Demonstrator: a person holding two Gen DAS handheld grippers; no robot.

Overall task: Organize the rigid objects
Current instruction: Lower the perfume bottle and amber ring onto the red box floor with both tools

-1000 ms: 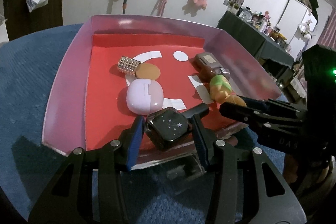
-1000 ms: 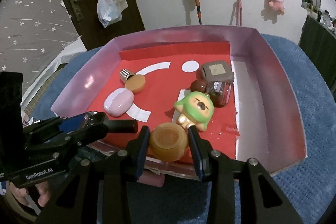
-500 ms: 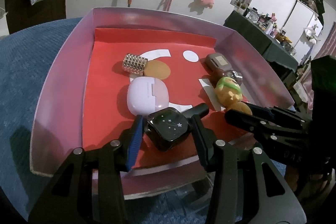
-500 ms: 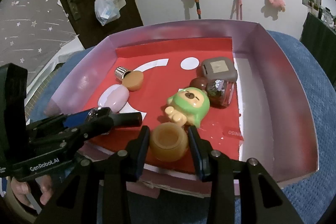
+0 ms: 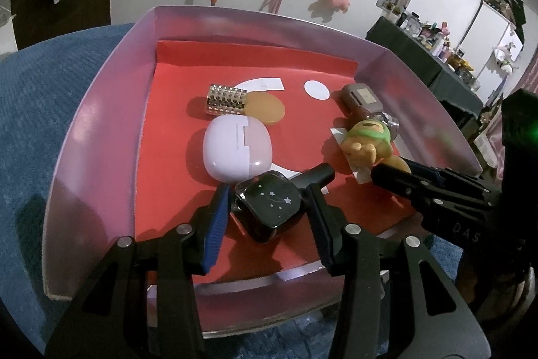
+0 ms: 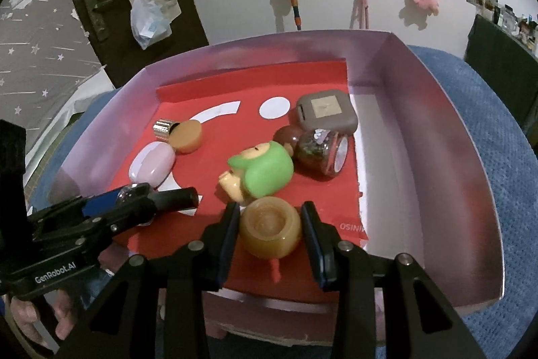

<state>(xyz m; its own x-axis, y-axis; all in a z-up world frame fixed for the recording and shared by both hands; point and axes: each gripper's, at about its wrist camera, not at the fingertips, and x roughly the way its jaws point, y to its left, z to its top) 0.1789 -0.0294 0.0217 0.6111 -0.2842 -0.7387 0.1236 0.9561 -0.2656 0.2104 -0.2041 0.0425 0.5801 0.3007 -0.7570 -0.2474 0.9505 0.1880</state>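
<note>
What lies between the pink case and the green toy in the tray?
Only bare red liner between the pink case and green toy; left wrist view shows it.

the left gripper (image 5: 269, 207) is seen low in the frame's centre, angled downward, its jaws clamped on a dark item. the right gripper (image 6: 270, 227) is likewise angled downward at lower centre, jaws pressed against an amber piece. part of a hand (image 6: 40, 322) is glimpsed at the lower left of the right wrist view.

A blue, textured fabric surface (image 6: 497, 130) carries a shallow cardboard tray with glossy pink walls (image 6: 433, 110) and a red paper lining (image 5: 175, 137). The fabric shows around the tray's left, right and near sides.
</note>
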